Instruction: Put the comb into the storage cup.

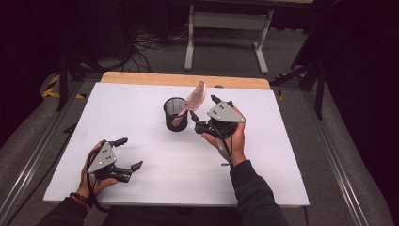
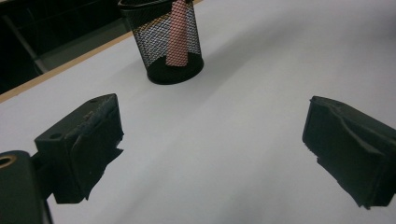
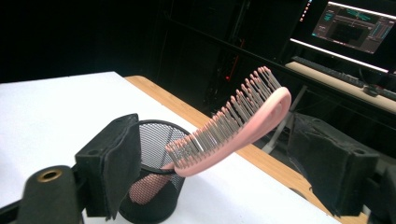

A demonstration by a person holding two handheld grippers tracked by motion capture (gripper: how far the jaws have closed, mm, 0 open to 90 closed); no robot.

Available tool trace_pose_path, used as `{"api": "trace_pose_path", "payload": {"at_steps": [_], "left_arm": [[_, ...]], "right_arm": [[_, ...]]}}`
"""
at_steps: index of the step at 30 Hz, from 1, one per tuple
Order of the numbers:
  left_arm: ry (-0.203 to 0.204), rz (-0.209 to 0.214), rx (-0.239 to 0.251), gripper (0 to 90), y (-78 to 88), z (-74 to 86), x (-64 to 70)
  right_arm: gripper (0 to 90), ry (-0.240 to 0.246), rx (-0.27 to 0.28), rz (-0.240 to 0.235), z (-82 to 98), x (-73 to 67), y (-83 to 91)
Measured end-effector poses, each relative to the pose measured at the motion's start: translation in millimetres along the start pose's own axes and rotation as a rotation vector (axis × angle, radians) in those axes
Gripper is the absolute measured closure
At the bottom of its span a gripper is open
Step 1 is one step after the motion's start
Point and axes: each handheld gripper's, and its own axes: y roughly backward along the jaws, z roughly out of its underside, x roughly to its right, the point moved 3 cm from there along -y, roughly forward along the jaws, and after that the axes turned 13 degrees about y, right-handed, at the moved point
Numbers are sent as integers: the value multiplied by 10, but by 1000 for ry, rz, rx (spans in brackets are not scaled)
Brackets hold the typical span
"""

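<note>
A pink hairbrush [image 1: 195,96] stands handle-down in a black mesh cup [image 1: 176,114] at the table's middle back, its bristled head leaning out to the right. My right gripper [image 1: 203,107] hovers just right of the cup. In the right gripper view the brush head [image 3: 243,121] lies between the open jaws of the gripper [image 3: 223,156], with a gap on each side. My left gripper [image 1: 131,152] rests open near the front left, nothing between its jaws. From the left gripper [image 2: 212,140] the cup [image 2: 168,42] with the brush handle [image 2: 177,37] shows farther off.
The white tabletop [image 1: 141,103] has a wooden strip [image 1: 183,79] along its back edge. A white frame with legs [image 1: 226,28] and cables stand on the floor beyond. A lit monitor [image 3: 355,28] sits on a desk past the table.
</note>
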Motion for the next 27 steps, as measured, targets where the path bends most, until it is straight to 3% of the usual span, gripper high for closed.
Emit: {"api": "trace_pose_path", "payload": {"at_steps": [7, 27], "left_arm": [[-1, -5, 11, 59, 21, -13, -20], [4, -27, 20, 59, 45, -19, -58]], "right_arm": [[198, 33, -1, -12, 11, -12, 81], [169, 54, 5, -39, 153, -43, 316]]}}
